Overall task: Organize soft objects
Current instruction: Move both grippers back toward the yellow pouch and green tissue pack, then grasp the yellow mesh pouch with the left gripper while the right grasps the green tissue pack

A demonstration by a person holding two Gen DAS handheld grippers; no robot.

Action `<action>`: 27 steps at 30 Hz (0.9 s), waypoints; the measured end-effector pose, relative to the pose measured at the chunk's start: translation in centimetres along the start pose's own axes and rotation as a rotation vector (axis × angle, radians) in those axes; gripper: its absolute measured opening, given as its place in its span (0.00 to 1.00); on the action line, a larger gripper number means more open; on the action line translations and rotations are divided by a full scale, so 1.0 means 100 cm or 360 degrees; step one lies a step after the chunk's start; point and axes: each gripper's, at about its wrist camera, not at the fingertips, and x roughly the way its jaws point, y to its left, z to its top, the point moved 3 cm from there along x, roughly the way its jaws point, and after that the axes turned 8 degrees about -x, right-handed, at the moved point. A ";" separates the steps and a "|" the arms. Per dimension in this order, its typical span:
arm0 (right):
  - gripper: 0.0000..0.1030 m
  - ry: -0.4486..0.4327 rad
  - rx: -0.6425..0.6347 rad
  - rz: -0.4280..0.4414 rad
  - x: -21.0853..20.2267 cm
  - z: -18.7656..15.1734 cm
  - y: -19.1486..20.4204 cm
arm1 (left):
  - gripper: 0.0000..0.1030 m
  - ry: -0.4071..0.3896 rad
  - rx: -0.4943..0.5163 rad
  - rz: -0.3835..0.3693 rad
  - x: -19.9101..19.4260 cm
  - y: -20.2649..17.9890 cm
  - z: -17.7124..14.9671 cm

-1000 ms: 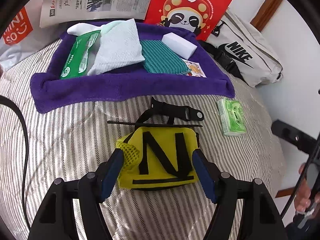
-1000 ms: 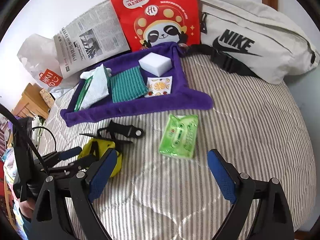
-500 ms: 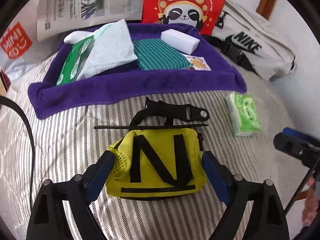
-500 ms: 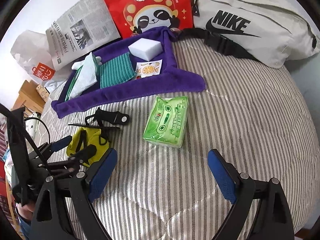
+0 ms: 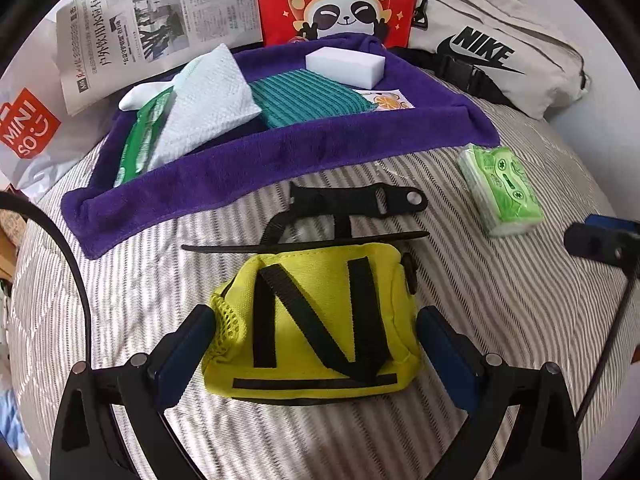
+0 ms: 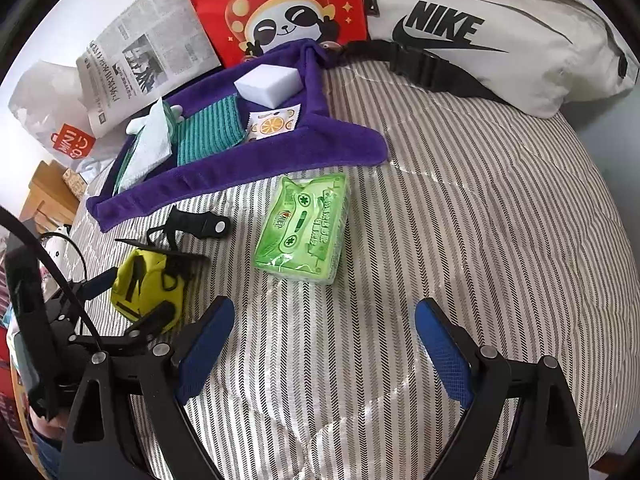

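Note:
A yellow pouch (image 5: 320, 320) with black straps lies on the striped bedding between the fingers of my left gripper (image 5: 314, 316). Its jaws are opening and the blue pads stand just off the pouch's sides. From the right wrist view the pouch (image 6: 148, 284) sits at the lower left. My right gripper (image 6: 324, 320) is open and holds nothing. A green tissue pack (image 6: 304, 228) lies just beyond its fingertips. A purple towel (image 5: 280, 152) behind holds a white sponge (image 5: 344, 66), a teal cloth (image 5: 308, 96), a white cloth (image 5: 204, 108) and a green wipes pack (image 5: 140, 144).
A newspaper (image 5: 160, 20), a red panda bag (image 5: 336, 0) and a white Miniso bag (image 5: 28, 128) stand behind the towel. A beige Nike waist bag (image 6: 500, 32) lies at the back right. Striped bedding (image 6: 460, 220) spreads to the right.
My left gripper's jaws have spread off the yellow pouch, which now rests on the bed. My right gripper has sunk closer to the green tissue pack.

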 end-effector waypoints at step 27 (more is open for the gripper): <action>0.88 0.0064 -0.0031 -0.0043 0.013 -0.009 0.006 | 0.29 -0.0078 -0.0104 -0.0252 -0.004 0.062 -0.004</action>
